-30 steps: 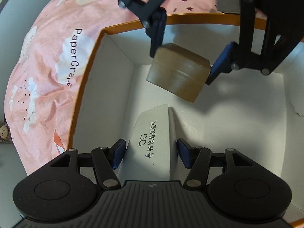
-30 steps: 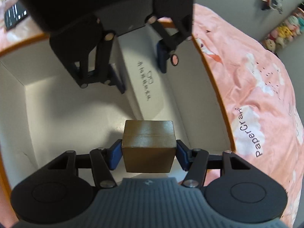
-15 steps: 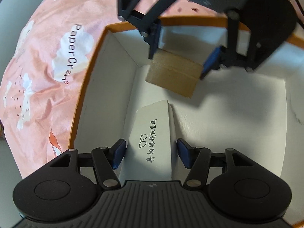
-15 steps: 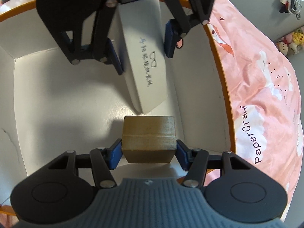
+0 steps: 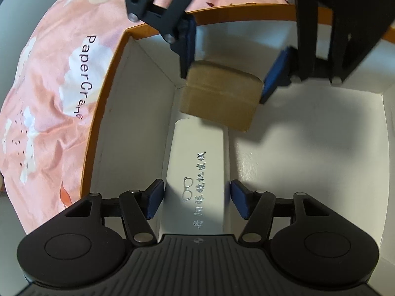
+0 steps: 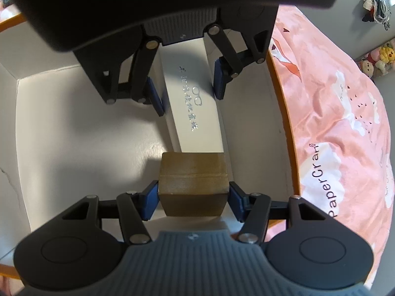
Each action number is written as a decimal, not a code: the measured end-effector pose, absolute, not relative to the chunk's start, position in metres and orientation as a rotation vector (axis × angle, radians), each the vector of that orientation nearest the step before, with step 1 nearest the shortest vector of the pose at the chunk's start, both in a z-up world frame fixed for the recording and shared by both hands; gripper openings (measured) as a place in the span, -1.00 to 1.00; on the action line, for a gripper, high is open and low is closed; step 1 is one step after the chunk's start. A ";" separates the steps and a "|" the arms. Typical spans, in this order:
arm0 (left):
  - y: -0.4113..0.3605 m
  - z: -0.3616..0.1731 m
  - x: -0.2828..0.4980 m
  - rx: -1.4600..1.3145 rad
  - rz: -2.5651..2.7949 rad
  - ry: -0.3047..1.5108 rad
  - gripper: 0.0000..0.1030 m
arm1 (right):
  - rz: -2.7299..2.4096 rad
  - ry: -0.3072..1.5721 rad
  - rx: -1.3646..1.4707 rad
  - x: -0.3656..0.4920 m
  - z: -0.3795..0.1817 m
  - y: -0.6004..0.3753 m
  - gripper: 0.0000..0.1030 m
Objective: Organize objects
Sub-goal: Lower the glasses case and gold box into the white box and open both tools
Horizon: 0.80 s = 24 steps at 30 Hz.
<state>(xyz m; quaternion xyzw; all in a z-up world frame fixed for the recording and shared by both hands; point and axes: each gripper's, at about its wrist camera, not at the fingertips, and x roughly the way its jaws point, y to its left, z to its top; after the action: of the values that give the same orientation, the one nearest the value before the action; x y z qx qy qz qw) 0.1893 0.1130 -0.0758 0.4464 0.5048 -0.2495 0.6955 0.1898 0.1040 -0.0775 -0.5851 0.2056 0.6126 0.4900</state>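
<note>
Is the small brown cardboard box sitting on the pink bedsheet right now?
No, the small brown cardboard box is held between the right tongs inside the orange-rimmed white box.

Left gripper (image 5: 195, 201) has loosened around white box (image 5: 197, 172).

Dim, soft shadows, fisheye-warped edges

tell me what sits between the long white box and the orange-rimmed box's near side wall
Nothing: a bare strip of floor separates the long white box from the orange-rimmed box wall, clearest in the left wrist view.
</note>
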 end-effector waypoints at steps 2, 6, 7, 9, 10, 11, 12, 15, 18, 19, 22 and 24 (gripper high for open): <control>0.112 -0.073 0.187 0.987 -0.560 1.135 0.40 | 1.512 0.492 -1.405 0.190 -0.078 0.105 0.17; 0.110 -0.066 0.183 0.967 -0.552 1.153 0.43 | 1.518 0.513 -1.439 0.189 -0.080 0.107 0.17; 0.110 -0.064 0.181 0.969 -0.551 1.160 0.43 | 1.517 0.517 -1.452 0.188 -0.079 0.107 0.18; 0.108 -0.063 0.176 0.981 -0.555 1.181 0.32 | 1.506 0.515 -1.492 0.185 -0.078 0.106 0.18; 0.107 -0.063 0.173 0.987 -0.551 1.194 0.15 | 1.499 0.507 -1.518 0.183 -0.077 0.105 0.18; 0.105 -0.063 0.171 0.992 -0.543 1.204 0.08 | 1.495 0.498 -1.542 0.182 -0.077 0.102 0.18; 0.104 -0.065 0.169 0.996 -0.530 1.208 0.06 | 1.488 0.494 -1.563 0.181 -0.076 0.100 0.17; 0.100 -0.065 0.162 0.984 -0.522 1.198 0.09 | 1.443 0.469 -1.632 0.180 -0.078 0.094 0.17; 0.091 -0.065 0.152 0.971 -0.527 1.182 0.18 | 1.434 0.444 -1.659 0.190 -0.079 0.112 0.17; 0.087 -0.067 0.149 0.981 -0.530 1.180 0.25 | 1.431 0.444 -1.667 0.188 -0.081 0.114 0.17; 0.077 -0.073 0.137 1.016 -0.543 1.190 0.28 | 1.402 0.436 -1.698 0.185 -0.091 0.122 0.17; 0.071 -0.077 0.130 1.031 -0.545 1.194 0.29 | 1.376 0.424 -1.717 0.184 -0.097 0.128 0.17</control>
<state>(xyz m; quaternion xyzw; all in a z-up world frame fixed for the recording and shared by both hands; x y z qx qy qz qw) 0.1301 0.0708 -0.0769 0.4578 0.5300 -0.2421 0.6715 0.1842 0.1284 -0.0970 -0.6898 0.1702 0.5529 0.4353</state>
